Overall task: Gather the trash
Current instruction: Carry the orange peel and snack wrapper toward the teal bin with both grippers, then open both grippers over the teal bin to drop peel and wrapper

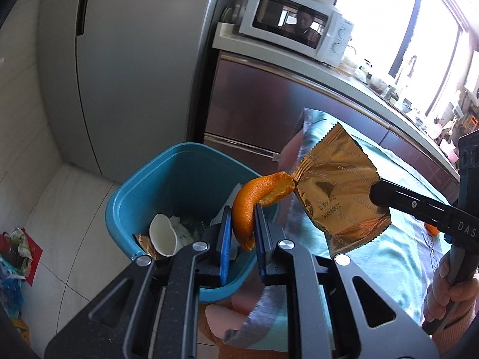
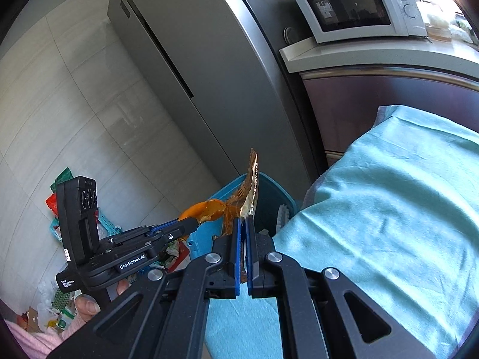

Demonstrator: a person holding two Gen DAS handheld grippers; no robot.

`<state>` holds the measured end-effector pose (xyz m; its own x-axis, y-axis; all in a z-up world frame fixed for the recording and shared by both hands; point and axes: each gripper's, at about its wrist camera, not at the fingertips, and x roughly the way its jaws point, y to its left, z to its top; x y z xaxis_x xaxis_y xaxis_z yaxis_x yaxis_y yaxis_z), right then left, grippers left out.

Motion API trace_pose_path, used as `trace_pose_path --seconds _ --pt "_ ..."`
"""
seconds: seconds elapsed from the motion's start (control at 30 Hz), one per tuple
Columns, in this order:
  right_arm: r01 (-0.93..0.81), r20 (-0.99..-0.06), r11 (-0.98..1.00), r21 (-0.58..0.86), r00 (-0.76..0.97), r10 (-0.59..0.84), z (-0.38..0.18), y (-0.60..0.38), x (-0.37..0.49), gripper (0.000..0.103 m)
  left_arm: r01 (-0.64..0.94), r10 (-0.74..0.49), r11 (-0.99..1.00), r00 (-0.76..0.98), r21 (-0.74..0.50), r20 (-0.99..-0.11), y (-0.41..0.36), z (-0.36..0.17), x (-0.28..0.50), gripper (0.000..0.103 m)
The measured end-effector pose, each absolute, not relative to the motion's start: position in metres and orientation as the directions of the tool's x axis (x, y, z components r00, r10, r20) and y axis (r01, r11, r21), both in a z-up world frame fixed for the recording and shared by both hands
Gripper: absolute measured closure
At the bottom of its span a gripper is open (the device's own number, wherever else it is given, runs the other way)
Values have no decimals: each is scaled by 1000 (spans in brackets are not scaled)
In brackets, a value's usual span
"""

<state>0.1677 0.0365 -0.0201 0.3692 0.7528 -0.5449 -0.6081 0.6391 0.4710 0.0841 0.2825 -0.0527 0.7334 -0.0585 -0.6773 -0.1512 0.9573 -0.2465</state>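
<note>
Carrying two pieces of trash toward the bin (image 1: 167, 185), I am gripping one in each hand. Going left to right in the left wrist view: the bin is sitting on the tiled floor beside the fridge (image 1: 125, 68), a teal plastic tub with rounded corners, already holding a white cup, crumpled paper and a gold scrap.

My left gripper (image 1: 244, 233) is standing narrow, its blue pads pinching the peel (image 1: 254, 197) over the near rim of the bin. The peel is a curled, pebbled orange strip with a pale inside, and only its lower part is sitting between the pads.

My right gripper (image 2: 244, 239) is clamped fully on the wrapper (image 1: 338, 191), a crinkled gold foil pouch with printed lettering and a serrated edge, hanging over the teal cloth (image 2: 389, 209) at the table edge, just right of the bin.

Risks, as I judge them:
- The peel is touching the wrapper's corner; the two could be snagging and pulling each other loose.
- The wrapper is not yet over the bin; releasing now would be dropping it on the cloth or floor.
- The foil is light and stiff, so it may be gliding sideways past the rim.
- The curled peel may be catching on the rim.
</note>
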Motion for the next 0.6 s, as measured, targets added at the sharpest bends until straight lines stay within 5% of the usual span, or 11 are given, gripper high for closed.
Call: trace_pose_path --seconds 0.6 --pt "-579 -615 657 483 309 725 -45 89 197 101 -245 -17 937 680 -248 -733 309 -94 111 87"
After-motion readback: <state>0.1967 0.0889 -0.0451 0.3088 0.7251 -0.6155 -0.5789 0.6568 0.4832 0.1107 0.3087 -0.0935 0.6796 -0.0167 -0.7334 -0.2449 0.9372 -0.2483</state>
